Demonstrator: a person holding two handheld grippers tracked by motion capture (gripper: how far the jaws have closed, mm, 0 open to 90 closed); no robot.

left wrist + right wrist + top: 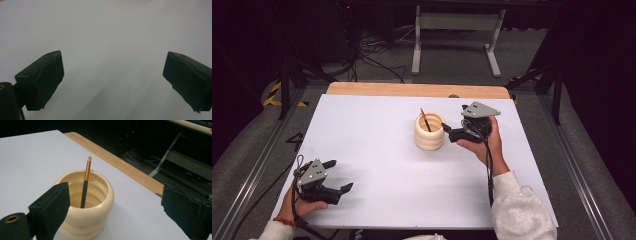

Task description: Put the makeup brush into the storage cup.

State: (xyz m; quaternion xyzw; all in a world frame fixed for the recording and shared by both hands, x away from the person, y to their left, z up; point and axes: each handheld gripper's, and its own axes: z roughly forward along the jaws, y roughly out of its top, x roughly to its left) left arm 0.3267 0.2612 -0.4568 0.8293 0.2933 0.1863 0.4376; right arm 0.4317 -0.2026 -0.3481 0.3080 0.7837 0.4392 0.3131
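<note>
A cream ribbed cup (429, 136) stands right of centre on the white board (377, 150). A thin dark brush with a gold ferrule (425, 120) leans upright inside it. My right gripper (452, 129) is just right of the cup, jaws pointing at it, open and empty. In the right gripper view the cup (100, 215) and brush (86, 182) sit close in front, beside the left jaw of the right gripper (115, 192). My left gripper (338, 176) rests near the front left corner, open, far from the cup. In its own view the left gripper (113, 60) spans bare white board.
A strip of wooden tabletop (412, 90) shows past the board's far edge. Beyond it are a white stand's legs (457, 45) and cables on the dark floor (372, 55). Metal rails (572, 165) run along both sides of the table.
</note>
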